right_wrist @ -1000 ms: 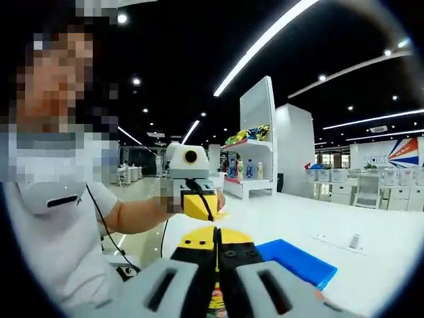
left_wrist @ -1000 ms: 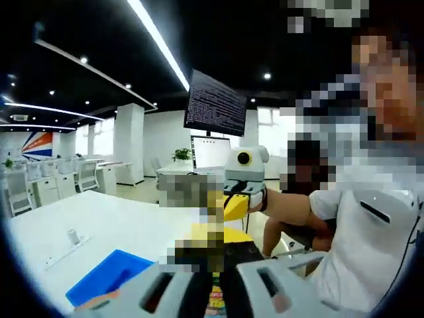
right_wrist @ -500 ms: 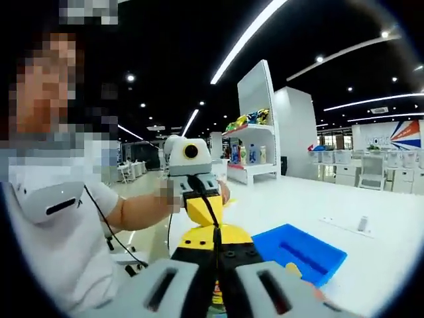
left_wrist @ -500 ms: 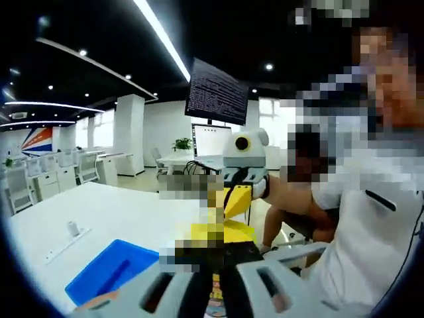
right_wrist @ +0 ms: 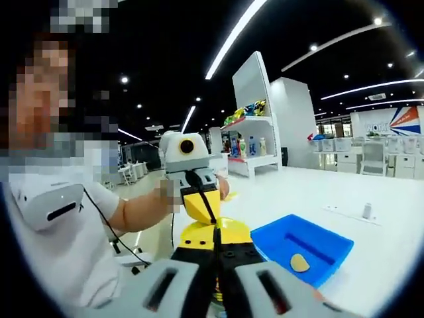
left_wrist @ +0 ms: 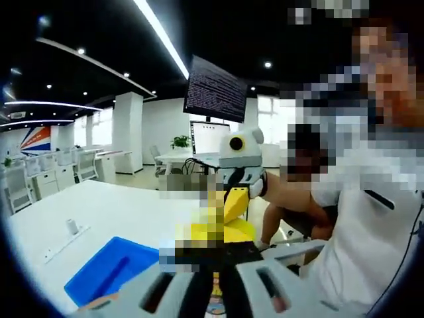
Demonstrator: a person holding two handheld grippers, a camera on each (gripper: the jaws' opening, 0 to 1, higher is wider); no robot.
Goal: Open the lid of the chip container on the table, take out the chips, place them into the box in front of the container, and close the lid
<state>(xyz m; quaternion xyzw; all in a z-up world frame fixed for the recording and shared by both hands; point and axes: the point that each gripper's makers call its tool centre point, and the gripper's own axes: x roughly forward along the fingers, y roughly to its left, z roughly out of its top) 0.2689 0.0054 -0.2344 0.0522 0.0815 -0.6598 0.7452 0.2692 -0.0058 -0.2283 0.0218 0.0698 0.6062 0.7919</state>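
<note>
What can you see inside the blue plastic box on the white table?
In the right gripper view, the blue plastic box holds one pale yellow chip. Its near wall hides part of the floor.

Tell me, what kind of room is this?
It looks like a big open office or showroom. There is a long white table, a large screen full of text overhead, rows of white desks and chairs, and a shelf with bottles and packets.
</note>
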